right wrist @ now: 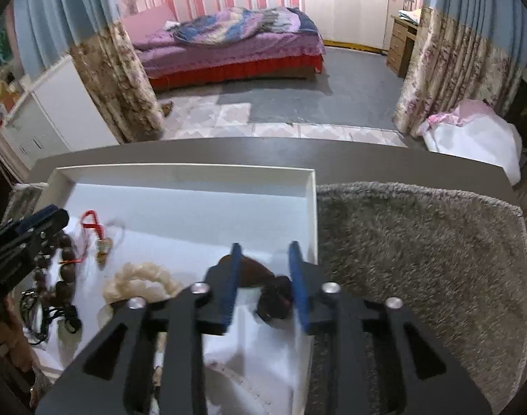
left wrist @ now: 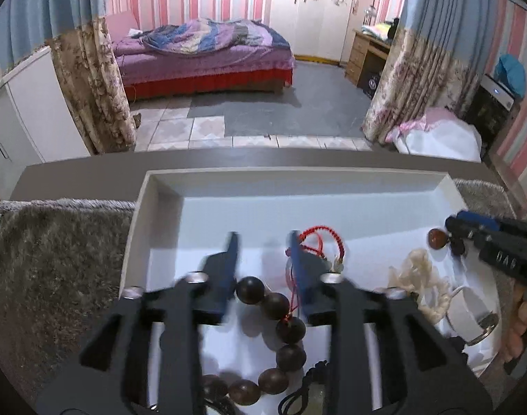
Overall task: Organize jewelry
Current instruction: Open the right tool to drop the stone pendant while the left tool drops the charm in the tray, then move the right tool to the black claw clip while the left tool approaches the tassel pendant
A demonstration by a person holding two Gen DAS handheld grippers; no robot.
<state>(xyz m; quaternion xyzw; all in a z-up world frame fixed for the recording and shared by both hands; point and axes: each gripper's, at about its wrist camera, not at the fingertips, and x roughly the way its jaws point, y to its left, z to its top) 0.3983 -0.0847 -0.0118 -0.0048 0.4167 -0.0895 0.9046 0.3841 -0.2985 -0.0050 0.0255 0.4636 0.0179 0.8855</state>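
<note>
Jewelry being sorted in a shallow white tray lying on a shaggy grey rug on the table.

The left gripper is hovering with jaws apart over a dark wooden bead bracelet near the tray's near edge, gripping nothing; a red cord bracelet is lying just beyond it. The right gripper is standing with jaws apart over glossy brown beads beside the tray's right wall, the pads not visibly pressing. A cream, knobbly strand is lying between the two clusters. Judged step: pieces are being placed and spaced. The next move likely calls for lifting clear without snagging the round, roll-prone beads.
</note>
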